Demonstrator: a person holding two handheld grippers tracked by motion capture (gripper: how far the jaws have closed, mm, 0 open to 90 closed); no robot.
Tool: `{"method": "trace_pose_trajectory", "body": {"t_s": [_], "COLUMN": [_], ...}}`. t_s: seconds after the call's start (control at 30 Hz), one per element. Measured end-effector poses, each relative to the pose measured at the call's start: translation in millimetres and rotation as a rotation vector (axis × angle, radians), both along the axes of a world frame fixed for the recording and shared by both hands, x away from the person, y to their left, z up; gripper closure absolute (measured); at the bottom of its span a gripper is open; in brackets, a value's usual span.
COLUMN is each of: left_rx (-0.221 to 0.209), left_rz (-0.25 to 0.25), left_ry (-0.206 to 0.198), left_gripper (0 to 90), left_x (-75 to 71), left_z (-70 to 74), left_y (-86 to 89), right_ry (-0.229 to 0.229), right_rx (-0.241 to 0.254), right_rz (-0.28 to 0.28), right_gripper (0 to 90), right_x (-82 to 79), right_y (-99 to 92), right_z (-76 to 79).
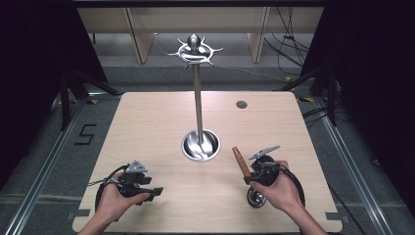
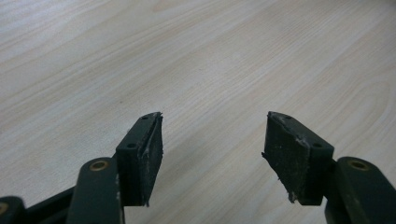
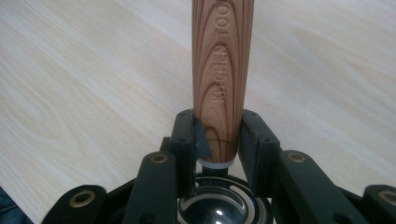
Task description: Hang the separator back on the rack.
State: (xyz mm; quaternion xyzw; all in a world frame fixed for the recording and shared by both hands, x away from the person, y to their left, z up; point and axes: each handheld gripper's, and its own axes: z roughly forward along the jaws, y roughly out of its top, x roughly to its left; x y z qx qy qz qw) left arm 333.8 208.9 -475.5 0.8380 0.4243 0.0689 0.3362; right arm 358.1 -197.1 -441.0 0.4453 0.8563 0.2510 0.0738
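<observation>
A kitchen tool with a striped wooden handle and a shiny round metal head is clamped in my right gripper, which is shut on the handle just above the head. In the high view the handle tilts up and left from the right gripper, with the metal head low by the hand. My left gripper rests at the table's front left, pointing right. Its jaws stand wide apart over bare wood, nothing between them.
A metal utensil stand rises at the middle of the wooden table: a round dished base, a thin pole, and a ring of hooks on top. A small grey disc sits in the tabletop at the far right.
</observation>
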Motion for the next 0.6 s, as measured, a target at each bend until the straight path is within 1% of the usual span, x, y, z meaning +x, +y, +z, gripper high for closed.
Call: {"method": "trace_pose_trajectory", "body": {"t_s": [0.03,0.07,0.1,0.13,0.17,0.2,0.23,0.27,0.3,0.37,0.4,0.43,0.47,0.5,0.53,0.57,0.6], "left_rx": [-0.002,0.002,0.001,0.003,-0.001,-0.001,0.000,0.004,0.004,0.000,-0.006,-0.006,-0.004,-0.004,-0.009,0.005,0.005], "left_rz": [-0.004,0.012,0.012,0.013,0.013,0.003,0.003,0.005,0.005,0.003,0.006,0.006,0.005,0.004,0.008,0.010,0.010], "left_ry": [0.005,-0.009,-0.010,-0.006,-0.003,0.000,-0.003,-0.009,-0.009,-0.002,-0.009,-0.009,-0.007,-0.003,-0.002,-0.007,-0.007], "left_gripper": [36.5,36.5,36.5,36.5,36.5,36.5,36.5,36.5,36.5,36.6,36.5,36.5,36.5,36.5,36.5,36.5,36.5], "left_x": [-0.1,0.5,0.4,0.6,0.4,0.2,0.2,0.5,0.5,0.4,0.1,0.1,0.4,0.4,0.2,0.8,0.8], "left_z": [0.1,-0.8,-0.8,-0.6,-0.5,0.6,0.7,0.7,0.7,0.8,0.7,0.7,1.0,1.2,1.1,1.3,1.3], "left_y": [-0.1,-0.2,-0.2,-0.2,-0.3,0.2,0.5,0.7,0.7,0.5,0.3,0.3,0.6,0.6,0.4,1.1,1.1], "right_ry": [-0.011,-0.031,-0.055,-0.055,-0.071,-0.090,-0.088,-0.097,-0.115,-0.114,-0.153,-0.153,-0.174,-0.174,-0.176,-0.192,-0.192], "right_rx": [0.009,0.015,0.031,0.031,0.036,0.057,0.062,0.070,0.091,0.085,0.116,0.090,0.101,0.101,0.113,0.127,0.127], "right_rz": [-0.010,0.000,-0.006,-0.006,0.005,-0.023,-0.028,-0.030,-0.038,-0.031,-0.031,-0.002,-0.005,-0.005,-0.009,-0.025,-0.025], "right_gripper": [69.7,69.7,69.8,69.8,69.7,69.7,69.8,69.8,69.7,69.7,69.7,69.7,69.7,69.7,69.7,69.7,69.7], "right_x": [-2.0,-2.1,-3.6,-3.6,-3.7,-5.9,-6.3,-6.4,-6.5,-6.4,-5.7,-4.8,-4.4,-4.4,-4.4,-5.4,-5.4], "right_y": [-1.0,-2.4,-4.5,-4.5,-6.2,-6.3,-6.8,-7.4,-7.0,-8.1,-7.3,-9.5,-9.5,-9.5,-8.7,-7.3,-7.3], "right_z": [1.6,1.7,4.0,4.0,5.1,7.3,9.3,10.4,10.2,12.3,11.1,13.3,13.0,13.0,13.6,13.0,13.0]}}
